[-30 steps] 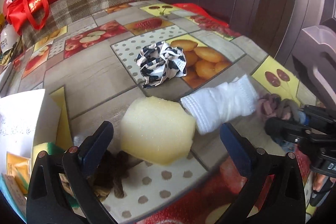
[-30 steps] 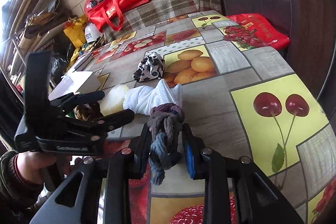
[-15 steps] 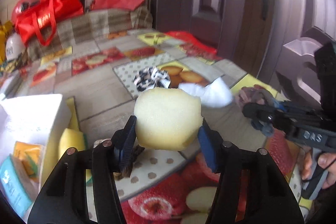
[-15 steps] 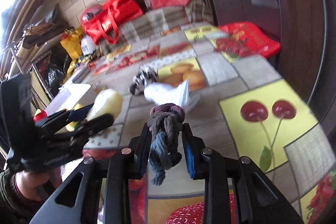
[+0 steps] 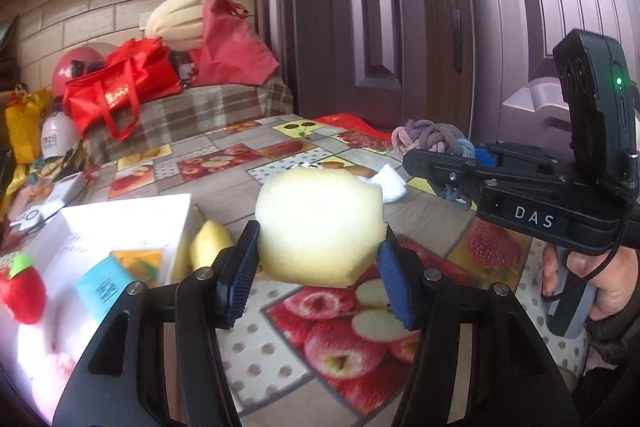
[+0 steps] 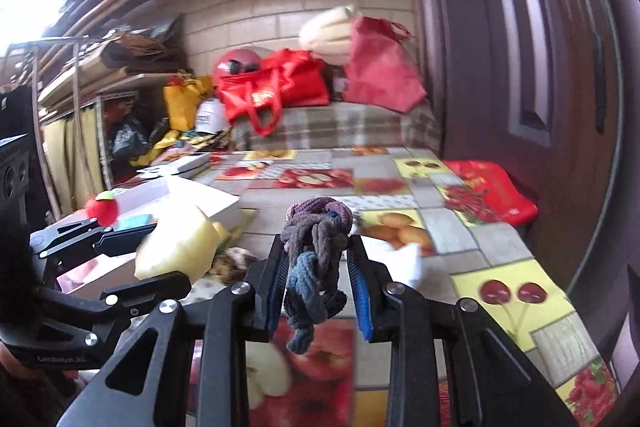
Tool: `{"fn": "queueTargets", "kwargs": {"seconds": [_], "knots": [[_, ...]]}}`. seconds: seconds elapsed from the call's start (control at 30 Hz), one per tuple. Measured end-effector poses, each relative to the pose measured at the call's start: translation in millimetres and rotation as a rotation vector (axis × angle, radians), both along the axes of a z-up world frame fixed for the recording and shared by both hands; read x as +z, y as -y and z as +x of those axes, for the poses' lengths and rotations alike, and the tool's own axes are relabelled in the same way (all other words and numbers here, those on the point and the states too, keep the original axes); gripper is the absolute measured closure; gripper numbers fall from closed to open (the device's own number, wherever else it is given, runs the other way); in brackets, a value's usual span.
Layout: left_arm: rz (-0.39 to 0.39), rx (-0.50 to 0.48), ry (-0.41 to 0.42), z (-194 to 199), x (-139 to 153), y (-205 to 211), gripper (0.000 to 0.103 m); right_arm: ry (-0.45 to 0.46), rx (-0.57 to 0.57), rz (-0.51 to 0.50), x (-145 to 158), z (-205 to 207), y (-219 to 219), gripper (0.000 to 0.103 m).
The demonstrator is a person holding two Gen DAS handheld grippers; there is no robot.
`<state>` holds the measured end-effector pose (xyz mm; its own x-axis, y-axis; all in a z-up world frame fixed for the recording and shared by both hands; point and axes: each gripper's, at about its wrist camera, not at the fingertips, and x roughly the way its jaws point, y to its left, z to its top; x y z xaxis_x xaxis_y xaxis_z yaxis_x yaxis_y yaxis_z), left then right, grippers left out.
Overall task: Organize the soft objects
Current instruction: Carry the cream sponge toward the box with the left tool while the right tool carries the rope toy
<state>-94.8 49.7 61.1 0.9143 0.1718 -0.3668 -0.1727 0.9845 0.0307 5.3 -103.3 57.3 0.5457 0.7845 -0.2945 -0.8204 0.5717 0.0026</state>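
My left gripper point(image 5: 318, 273) is shut on a pale yellow sponge point(image 5: 320, 225) and holds it in the air above the fruit-print tablecloth point(image 5: 344, 339). The sponge also shows in the right wrist view point(image 6: 176, 247). My right gripper point(image 6: 316, 287) is shut on a knotted purple-blue rope toy point(image 6: 314, 251), also lifted; the toy shows in the left wrist view point(image 5: 432, 139) at the right. A white sock point(image 6: 404, 261) lies on the table behind it. A white box point(image 5: 124, 227) at the left holds a red plush strawberry point(image 5: 22, 291) and other items.
A second yellow sponge point(image 5: 210, 247) leans by the box. Red bags point(image 6: 276, 83) and a plaid-covered bench point(image 6: 340, 127) stand at the table's far end. A dark door point(image 6: 520, 47) runs along the right. A red cloth point(image 6: 492, 187) lies at the right table edge.
My left gripper closed on the yellow sponge and lifted it off the table. Both grippers rose and tilted up; the right one kept its hold on the rope toy.
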Motion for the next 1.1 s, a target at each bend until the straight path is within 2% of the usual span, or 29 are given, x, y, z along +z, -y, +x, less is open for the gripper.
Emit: {"fn": "queueTargets", "kwargs": {"seconds": [0.27,0.5,0.7,1.1], "knots": [[-0.016,0.149,0.059,-44.4,3.4,-35.8,0.046,0.004,0.073,-0.002,0.1,-22.4,-22.3,0.073],[-0.030,0.242,0.078,-65.7,1.0,-61.5,0.046,-0.001,0.115,-0.010,-1.1,-35.8,-37.9,0.073],[-0.055,0.276,0.077,-76.6,-3.0,-75.8,0.046,-0.011,0.145,-0.013,-2.8,-41.6,-50.0,0.073],[-0.041,0.336,0.086,-93.6,-3.2,-90.2,0.046,-0.024,0.179,-0.020,-4.5,-47.8,-61.8,0.073]]}}
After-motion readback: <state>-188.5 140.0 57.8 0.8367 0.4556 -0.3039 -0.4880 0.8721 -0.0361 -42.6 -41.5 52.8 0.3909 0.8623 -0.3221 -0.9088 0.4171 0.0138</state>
